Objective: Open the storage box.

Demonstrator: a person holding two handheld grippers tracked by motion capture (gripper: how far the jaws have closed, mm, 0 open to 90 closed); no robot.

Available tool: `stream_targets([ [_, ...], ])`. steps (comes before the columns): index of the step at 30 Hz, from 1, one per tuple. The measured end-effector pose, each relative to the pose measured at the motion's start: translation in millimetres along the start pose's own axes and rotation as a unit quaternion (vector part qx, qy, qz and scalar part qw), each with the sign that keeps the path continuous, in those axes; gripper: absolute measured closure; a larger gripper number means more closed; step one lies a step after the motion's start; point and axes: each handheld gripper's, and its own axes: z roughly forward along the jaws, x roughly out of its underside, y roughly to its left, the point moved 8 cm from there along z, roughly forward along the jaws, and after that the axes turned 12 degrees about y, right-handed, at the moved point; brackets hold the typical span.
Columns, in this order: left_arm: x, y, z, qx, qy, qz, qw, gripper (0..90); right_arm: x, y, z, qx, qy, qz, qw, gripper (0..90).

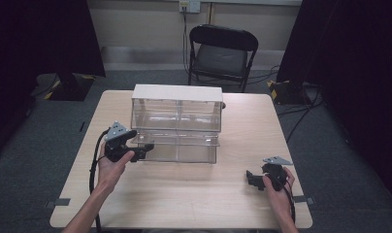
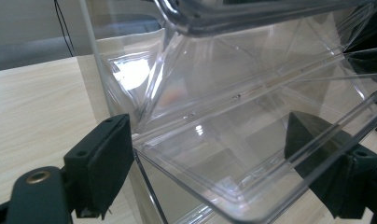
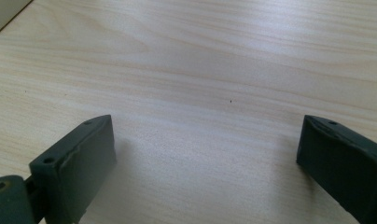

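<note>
A clear plastic drawer box (image 1: 177,116) with a white top (image 1: 177,92) stands at the middle back of the wooden table (image 1: 184,199). Its lower drawer (image 1: 184,148) sticks out toward me. My left gripper (image 1: 144,149) is at that drawer's left front corner. In the left gripper view the open left gripper (image 2: 207,135) straddles the drawer's clear rim (image 2: 224,186), and the far jaw shows through the plastic. The right gripper (image 1: 252,178) rests low at the front right of the table. It is open (image 3: 205,135), with bare wood between its jaws.
A black folding chair (image 1: 220,53) stands behind the table's far edge. Dark curtains hang at both sides, and cables run over the grey floor at the right. Bare tabletop lies in front of the box between my two hands.
</note>
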Motion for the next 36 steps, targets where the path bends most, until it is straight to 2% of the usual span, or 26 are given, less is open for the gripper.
stream_targets([
  [7,0.0,0.9,0.4,-0.002,0.003,0.004,1.0000,15.2,0.0,0.0,0.0,0.000,0.000,0.000,1.0000,3.7],
  [23,-3.3,1.2,0.1,-0.003,-0.002,-0.002,1.0000,15.4,0.1,-0.1,0.0,0.001,0.000,0.000,1.0000,3.7],
  [31,-7.1,1.0,-2.5,-0.004,-0.002,0.005,1.0000,15.4,0.0,-0.2,0.0,0.001,0.000,0.000,1.0000,3.7],
  [36,-9.9,0.2,-3.6,-0.001,-0.009,-0.006,0.9999,15.3,0.0,0.0,0.0,0.000,0.000,0.000,1.0000,3.7],
])
